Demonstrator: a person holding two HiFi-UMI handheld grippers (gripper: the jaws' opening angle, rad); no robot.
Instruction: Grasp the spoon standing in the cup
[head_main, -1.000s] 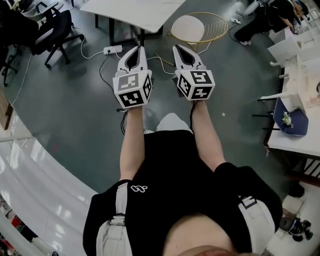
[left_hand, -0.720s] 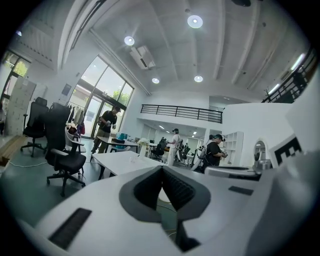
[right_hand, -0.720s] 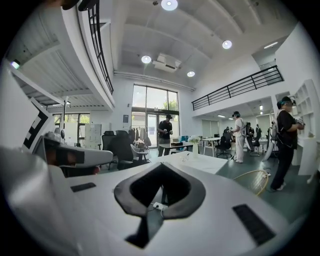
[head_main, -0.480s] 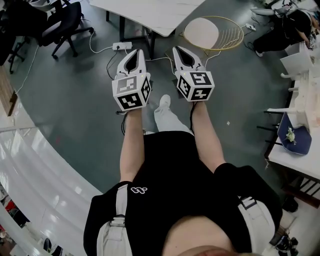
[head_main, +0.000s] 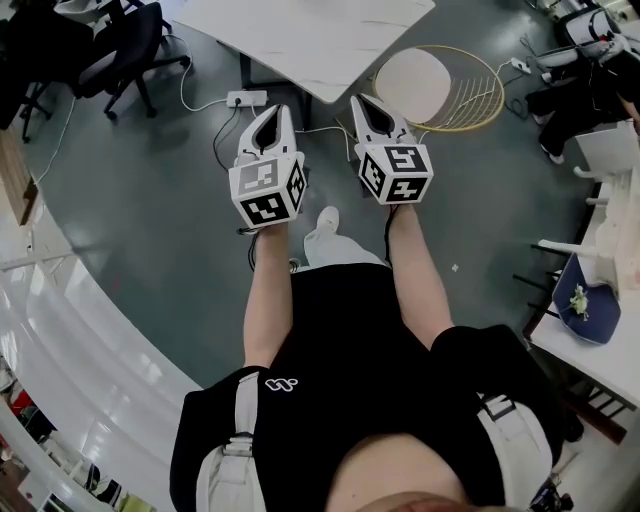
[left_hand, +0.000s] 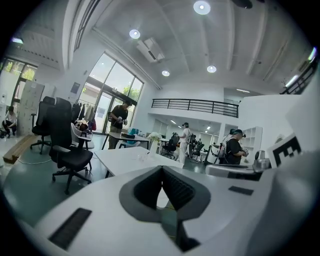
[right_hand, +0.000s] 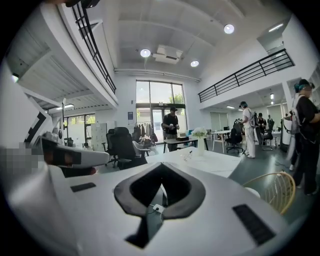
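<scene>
As the task stood: nothing was done; the approach, the reach and the grasp itself all looked still to come.
Left gripper: jaws clenched together on nothing, held out over the floor.
Right gripper: jaws likewise pressed together and empty, just beside the left gripper.
Spoon and cup: in none of the 3 views, so their place could not be told.
White table: ahead of both grippers, apart from them; a vase of flowers stood on it.

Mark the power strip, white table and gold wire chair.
power strip (head_main: 247, 98), head view, middle of its casing.
white table (head_main: 310, 40), head view, bare tabletop.
gold wire chair (head_main: 418, 75), head view, round seat.
</scene>
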